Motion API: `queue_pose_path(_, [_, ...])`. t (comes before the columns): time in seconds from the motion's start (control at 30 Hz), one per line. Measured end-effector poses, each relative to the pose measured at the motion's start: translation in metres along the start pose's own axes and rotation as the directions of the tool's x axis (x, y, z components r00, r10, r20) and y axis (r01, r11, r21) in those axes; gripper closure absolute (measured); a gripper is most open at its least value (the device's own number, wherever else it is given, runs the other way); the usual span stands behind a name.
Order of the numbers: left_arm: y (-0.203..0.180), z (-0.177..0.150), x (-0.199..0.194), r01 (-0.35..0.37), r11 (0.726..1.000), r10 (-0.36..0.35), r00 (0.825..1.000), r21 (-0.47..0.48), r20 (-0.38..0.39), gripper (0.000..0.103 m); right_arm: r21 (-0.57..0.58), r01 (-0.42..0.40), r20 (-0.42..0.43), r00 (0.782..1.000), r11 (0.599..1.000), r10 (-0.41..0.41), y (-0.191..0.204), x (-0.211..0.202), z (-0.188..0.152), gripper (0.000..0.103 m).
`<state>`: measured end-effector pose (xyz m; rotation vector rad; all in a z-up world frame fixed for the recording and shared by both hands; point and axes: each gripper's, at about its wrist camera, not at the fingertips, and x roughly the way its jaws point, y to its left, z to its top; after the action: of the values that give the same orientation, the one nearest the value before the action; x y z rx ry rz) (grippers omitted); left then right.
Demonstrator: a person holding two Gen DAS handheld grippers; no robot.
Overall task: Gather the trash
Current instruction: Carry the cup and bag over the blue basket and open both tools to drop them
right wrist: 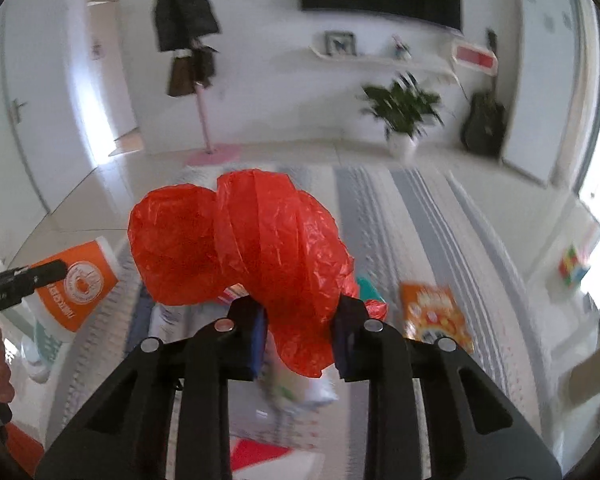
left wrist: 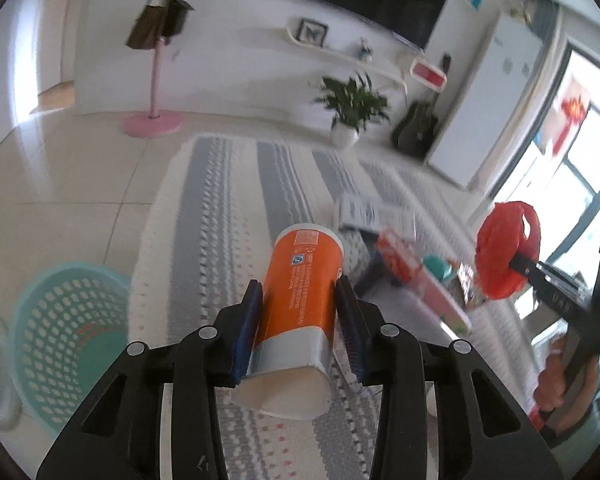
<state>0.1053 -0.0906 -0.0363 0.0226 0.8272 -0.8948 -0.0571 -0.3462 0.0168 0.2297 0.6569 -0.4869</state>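
Left gripper (left wrist: 298, 292): it's clamped on an orange paper cup (left wrist: 300, 300), fingers pressed against both sides, cup lifted clear of the rug.

Cup: lying along the fingers, white rim toward the camera and squashed out of round, base pointing away (the print on its side is too blurred to read).

Right gripper (right wrist: 300, 328): pinching a red plastic bag (right wrist: 252, 248), which balloons up in front of the fingers and blocks much of that view.

Bag from the left view: there it is, a red bundle (left wrist: 506, 252) held up in the air at the right, well apart from the cup.

Cup from the right view: orange and white (right wrist: 78, 284), out at the left edge with the other gripper's dark finger across it.

Rug (left wrist: 220, 208): grey and white stripes, covering the floor under both grippers.

Litter on the rug: a heap of boxes and wrappers (left wrist: 404, 264) just beyond the cup toward the rug's right side; an orange packet (right wrist: 436, 316) lies flat right of the bag.

Basket (left wrist: 64, 340): teal, mesh-walled, standing on the tile floor just off the rug's left edge, below and left of the cup.
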Motion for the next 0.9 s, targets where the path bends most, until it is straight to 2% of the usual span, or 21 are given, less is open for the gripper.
queue_pose_path(0.1, [0.019,0.006,-0.025,0.003,0.999,0.0,0.998,-0.047,0.055,0.067,-0.036,-0.071,0.021,0.997,0.997,0.072,0.034,-0.009,0.015,0.08])
queue_pose_path(0.27, [0.062,0.014,-0.065,-0.045,0.991,0.062,0.989,-0.125,0.137,0.067,-0.112,-0.18,0.03,0.983,0.977,0.184,0.104,-0.014,0.034,0.08])
queue_pose_path(0.43, [0.121,0.014,-0.092,-0.13,0.958,0.179,0.967,-0.257,0.18,0.067,-0.176,-0.287,-0.03,0.958,0.942,0.286,0.188,0.004,0.03,0.08])
queue_pose_path(0.63, [0.175,0.002,-0.098,-0.194,0.908,0.263,0.954,-0.37,0.143,0.067,-0.157,-0.427,-0.187,0.898,0.89,0.398,0.27,0.046,0.009,0.079])
queue_pose_path(0.67, [0.184,-0.002,-0.095,-0.204,0.895,0.272,0.954,-0.396,0.124,0.067,-0.147,-0.446,-0.217,0.885,0.883,0.411,0.28,0.053,0.004,0.079])
queue_pose_path(0.73, [0.199,-0.006,-0.091,-0.212,0.876,0.281,0.954,-0.433,0.1,0.067,-0.128,-0.492,-0.309,0.845,0.861,0.437,0.302,0.075,-0.006,0.079])
queue_pose_path(0.77, [0.206,-0.007,-0.089,-0.224,0.864,0.29,0.953,-0.45,0.083,0.067,-0.128,-0.499,-0.335,0.835,0.857,0.436,0.311,0.08,-0.011,0.079])
queue_pose_path(0.9, [0.23,-0.016,-0.08,-0.25,0.837,0.297,0.955,-0.486,0.021,0.066,-0.134,-0.497,-0.391,0.822,0.858,0.415,0.336,0.099,-0.029,0.077])
